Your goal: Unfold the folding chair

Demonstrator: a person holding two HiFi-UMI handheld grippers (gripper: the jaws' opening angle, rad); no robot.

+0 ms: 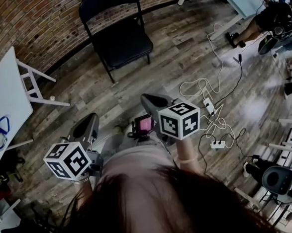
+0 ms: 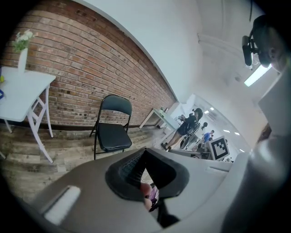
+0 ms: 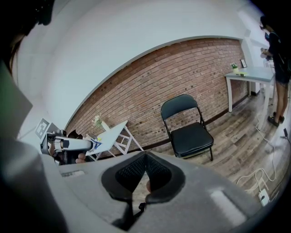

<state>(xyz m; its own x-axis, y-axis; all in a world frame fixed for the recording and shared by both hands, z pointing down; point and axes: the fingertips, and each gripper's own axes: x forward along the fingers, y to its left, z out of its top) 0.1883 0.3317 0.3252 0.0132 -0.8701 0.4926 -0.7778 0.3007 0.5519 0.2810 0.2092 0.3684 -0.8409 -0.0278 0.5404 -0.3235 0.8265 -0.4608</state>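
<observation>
A white table (image 1: 5, 93) stands by the brick wall (image 1: 34, 21); white cables and power strips (image 1: 218, 144) lie on the wooden floor (image 1: 181, 51).

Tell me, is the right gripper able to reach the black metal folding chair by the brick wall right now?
Probably not from here: the right gripper, jaws shut, is apart from the black folding chair across open wooden floor. Nothing blocks the way, so stepping forward should do.

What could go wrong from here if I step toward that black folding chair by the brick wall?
The black metal folding chair already stands open; pushing it with the shut, empty left gripper or right gripper might tip it against the brick wall. The white power strip on the wooden floor at the right could catch a foot.
</observation>
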